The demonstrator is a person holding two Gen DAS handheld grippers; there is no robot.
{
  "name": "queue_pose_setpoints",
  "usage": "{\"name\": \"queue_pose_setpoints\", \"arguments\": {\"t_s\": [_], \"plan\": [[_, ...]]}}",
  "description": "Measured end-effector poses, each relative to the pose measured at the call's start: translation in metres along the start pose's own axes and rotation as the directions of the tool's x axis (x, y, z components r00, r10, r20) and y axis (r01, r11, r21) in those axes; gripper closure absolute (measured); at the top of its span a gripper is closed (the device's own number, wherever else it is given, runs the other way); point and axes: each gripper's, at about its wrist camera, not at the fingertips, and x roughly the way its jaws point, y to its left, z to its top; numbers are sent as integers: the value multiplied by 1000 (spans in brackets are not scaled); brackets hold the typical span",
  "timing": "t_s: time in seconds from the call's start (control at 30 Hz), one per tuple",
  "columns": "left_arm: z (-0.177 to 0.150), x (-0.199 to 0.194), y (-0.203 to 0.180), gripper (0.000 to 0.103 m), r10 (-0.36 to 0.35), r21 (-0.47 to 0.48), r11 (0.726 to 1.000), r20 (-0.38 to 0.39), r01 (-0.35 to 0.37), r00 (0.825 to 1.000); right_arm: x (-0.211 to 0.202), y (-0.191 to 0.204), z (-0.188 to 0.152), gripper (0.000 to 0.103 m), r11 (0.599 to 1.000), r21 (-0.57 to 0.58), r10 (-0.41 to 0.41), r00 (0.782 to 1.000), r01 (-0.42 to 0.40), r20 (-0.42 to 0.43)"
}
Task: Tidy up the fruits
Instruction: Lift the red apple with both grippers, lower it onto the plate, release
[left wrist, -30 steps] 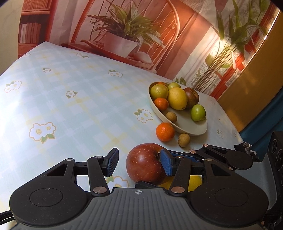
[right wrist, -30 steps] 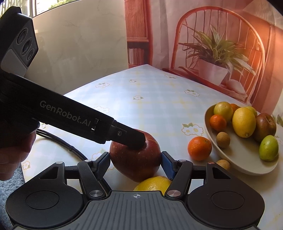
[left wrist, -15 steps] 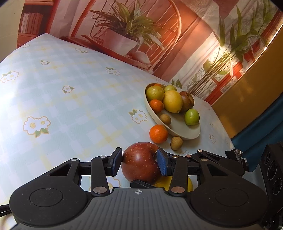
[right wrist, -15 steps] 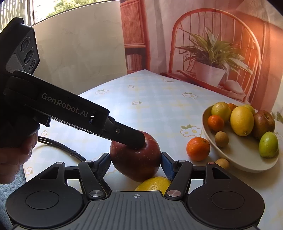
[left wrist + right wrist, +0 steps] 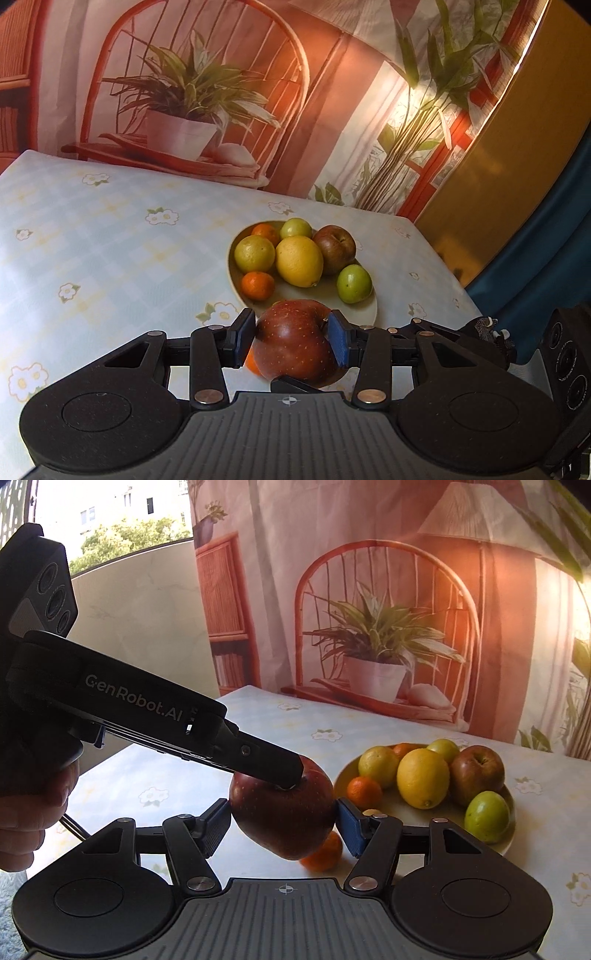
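Note:
A dark red apple (image 5: pixel 295 343) (image 5: pixel 280 812) hangs in the air a little in front of the cream bowl (image 5: pixel 232 273) (image 5: pixel 511 840). My left gripper (image 5: pixel 291 339) is shut on it, both blue pads pressing its sides. My right gripper (image 5: pixel 284 819) is shut on the same apple from another side. In the right wrist view a left finger (image 5: pixel 266 760) lies across the apple's top. The bowl holds a lemon (image 5: pixel 299 260) (image 5: pixel 423 777), a brownish apple (image 5: pixel 334 247), green fruits and small oranges.
A loose mandarin (image 5: pixel 323 854) (image 5: pixel 252 363) lies on the flowered tablecloth (image 5: pixel 110 251) under the raised apple, just before the bowl. A printed backdrop with a chair and plant (image 5: pixel 376 642) hangs behind the table. A hand (image 5: pixel 29 812) holds the left gripper.
The left jaws closed onto the apple. Both grippers then rose with it and moved toward the bowl; the yellow fruit that lay beneath has dropped out of view.

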Motion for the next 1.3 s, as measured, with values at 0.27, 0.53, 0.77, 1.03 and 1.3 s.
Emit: {"name": "queue_pose_setpoints", "arguments": {"t_s": [0.27, 0.53, 0.77, 1.03, 1.3], "plan": [[24, 43, -24, 57, -35, 51, 998, -40, 37, 999, -1, -47, 6, 45, 998, -2, -66, 998, 66, 3], [27, 87, -36, 57, -29, 100, 994, -108, 40, 994, 11, -83, -7, 45, 995, 48, -84, 996, 86, -39], [28, 111, -42, 57, -18, 123, 992, -157, 38, 987, 19, -103, -17, 45, 992, 79, -93, 993, 99, -71], [27, 126, -49, 57, -18, 141, 989, -189, 46, 982, 22, -110, -24, 45, 991, 54, -120, 988, 125, -99], [28, 128, -51, 57, -11, 138, 990, -190, 38, 982, 22, -110, -26, 45, 991, 33, -128, 987, 132, -97]]}}
